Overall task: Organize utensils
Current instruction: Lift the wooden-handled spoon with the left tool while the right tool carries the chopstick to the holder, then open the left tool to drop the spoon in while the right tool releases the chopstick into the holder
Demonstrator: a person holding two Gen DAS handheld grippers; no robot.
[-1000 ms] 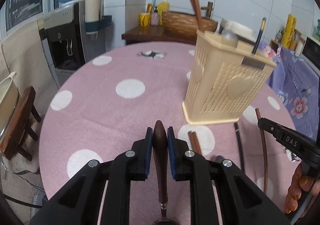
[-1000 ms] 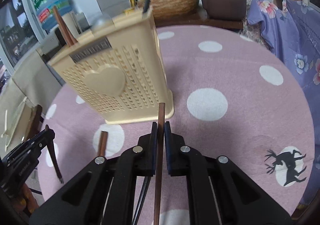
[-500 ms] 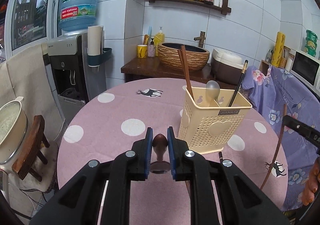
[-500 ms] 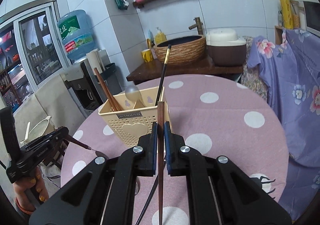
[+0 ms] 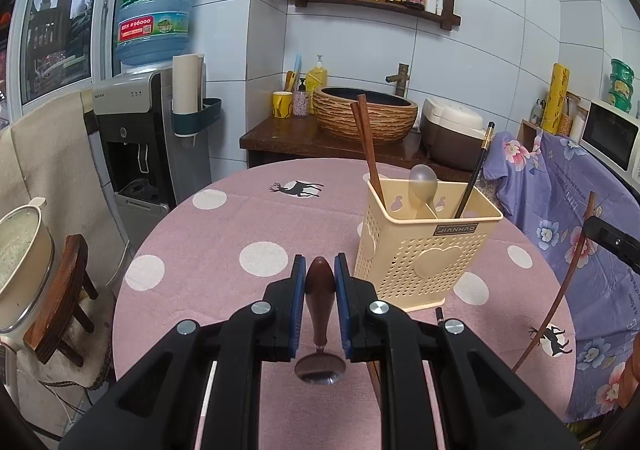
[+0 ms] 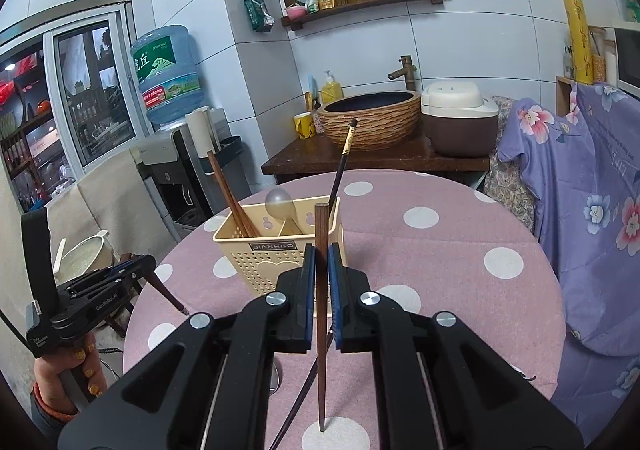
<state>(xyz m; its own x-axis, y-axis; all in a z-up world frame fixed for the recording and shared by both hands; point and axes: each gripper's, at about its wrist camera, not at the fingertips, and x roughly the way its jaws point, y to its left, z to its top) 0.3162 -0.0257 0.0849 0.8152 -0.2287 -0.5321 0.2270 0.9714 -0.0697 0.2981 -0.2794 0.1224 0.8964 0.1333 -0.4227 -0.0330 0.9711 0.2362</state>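
Left wrist view: the left tongs (image 5: pixel 320 282) are clamped on the dark wooden handle of a spoon (image 5: pixel 319 302), its bowl hanging above the pink dotted tabletop (image 5: pixel 224 250). The right tongs (image 6: pixel 321 270) pinch a brown chopstick (image 6: pixel 321 350) upright, near the cream utensil basket (image 6: pixel 276 262), which holds chopsticks and a pale spoon.
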